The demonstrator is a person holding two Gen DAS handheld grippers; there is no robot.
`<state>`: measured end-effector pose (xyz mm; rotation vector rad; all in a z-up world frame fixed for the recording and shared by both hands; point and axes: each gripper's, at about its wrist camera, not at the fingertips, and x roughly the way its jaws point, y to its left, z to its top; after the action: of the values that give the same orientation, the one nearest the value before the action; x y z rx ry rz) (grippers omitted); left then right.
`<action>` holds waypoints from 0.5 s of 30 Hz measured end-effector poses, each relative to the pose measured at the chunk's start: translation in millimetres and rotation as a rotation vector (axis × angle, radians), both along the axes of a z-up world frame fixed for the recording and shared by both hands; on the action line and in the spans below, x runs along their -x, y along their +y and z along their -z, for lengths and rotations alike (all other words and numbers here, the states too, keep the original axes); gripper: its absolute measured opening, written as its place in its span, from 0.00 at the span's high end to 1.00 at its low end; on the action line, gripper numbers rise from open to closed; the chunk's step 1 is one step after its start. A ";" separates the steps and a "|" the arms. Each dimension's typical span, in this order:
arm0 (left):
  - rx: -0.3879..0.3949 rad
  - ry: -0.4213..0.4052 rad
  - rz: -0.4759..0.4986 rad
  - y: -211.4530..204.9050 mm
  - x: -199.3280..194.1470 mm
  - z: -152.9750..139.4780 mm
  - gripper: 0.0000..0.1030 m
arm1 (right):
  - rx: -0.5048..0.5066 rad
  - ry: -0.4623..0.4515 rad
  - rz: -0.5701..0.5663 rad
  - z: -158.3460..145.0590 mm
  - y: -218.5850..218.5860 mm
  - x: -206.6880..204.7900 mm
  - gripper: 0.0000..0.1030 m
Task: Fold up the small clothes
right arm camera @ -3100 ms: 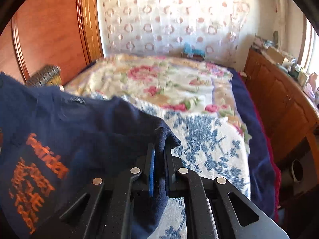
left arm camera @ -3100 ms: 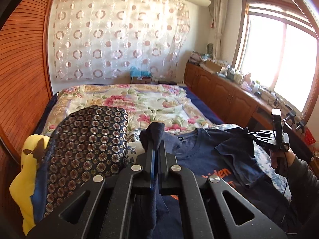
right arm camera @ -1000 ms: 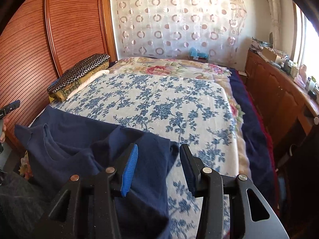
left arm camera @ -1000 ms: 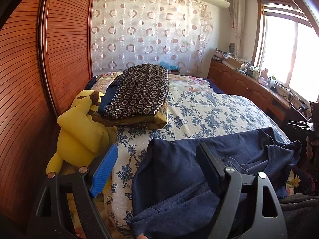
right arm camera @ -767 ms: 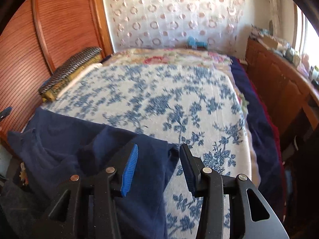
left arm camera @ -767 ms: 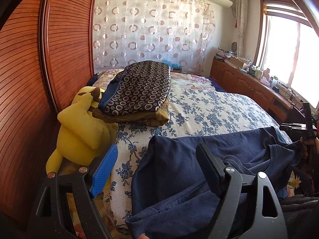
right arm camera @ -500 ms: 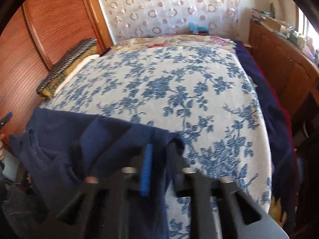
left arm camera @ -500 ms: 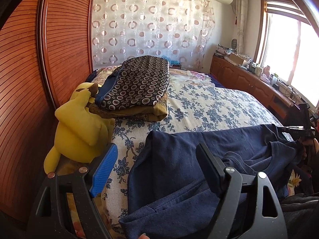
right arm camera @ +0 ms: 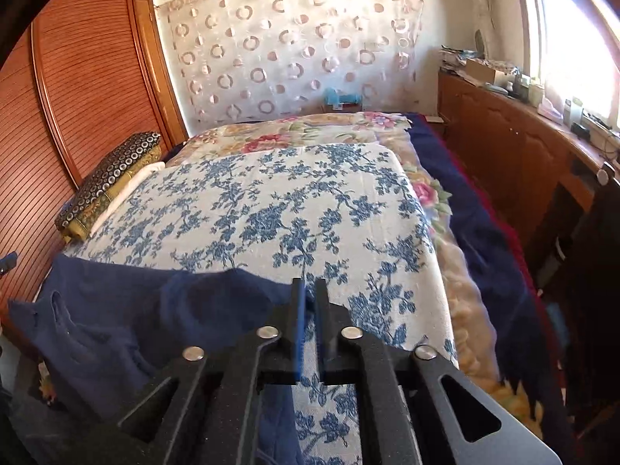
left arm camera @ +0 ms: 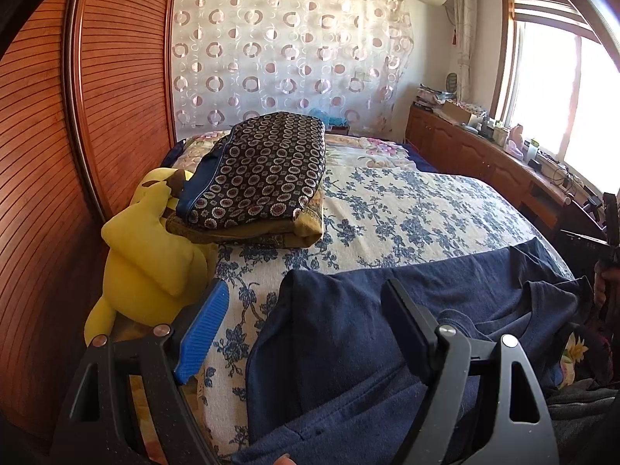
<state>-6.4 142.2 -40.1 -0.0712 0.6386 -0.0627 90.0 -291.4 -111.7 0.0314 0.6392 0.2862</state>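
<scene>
Right hand-held gripper [right arm camera: 308,302] pinches the navy T-shirt [right arm camera: 155,310]; left hand-held gripper [left arm camera: 306,321] gapes over it.

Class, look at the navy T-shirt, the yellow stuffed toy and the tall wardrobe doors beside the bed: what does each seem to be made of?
Navy T-shirt: soft matte knit, probably cotton jersey; it drapes and creases.
Yellow stuffed toy: plush fabric over padding; rounded, fuzzy, seamed.
Wardrobe doors: reddish-brown wood or veneer, slightly glossy, with fine horizontal slats.
</scene>
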 end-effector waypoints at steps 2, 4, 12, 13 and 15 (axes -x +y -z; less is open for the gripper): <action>-0.007 0.010 0.003 0.7 -8.8 -1.8 0.21 | 0.001 -0.004 -0.022 -1.5 6.0 -5.4 0.57; -0.014 0.015 0.002 2.2 -16.6 -3.1 0.21 | 0.003 -0.003 -0.044 3.5 13.0 -11.2 0.47; 0.032 0.107 -0.020 12.7 -51.8 17.8 0.22 | 0.042 0.076 -0.098 28.9 28.3 -38.9 0.46; 0.039 0.124 -0.010 12.6 -55.7 22.2 0.25 | 0.049 0.090 -0.098 32.2 29.3 -42.3 0.46; 0.051 0.157 0.006 11.2 -62.5 30.6 0.31 | 0.055 0.112 -0.097 36.2 29.4 -47.2 0.46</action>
<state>56.2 153.4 -70.7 -0.1239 0.7945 -0.0800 137.3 -262.0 -147.9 -0.0369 0.7611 0.3624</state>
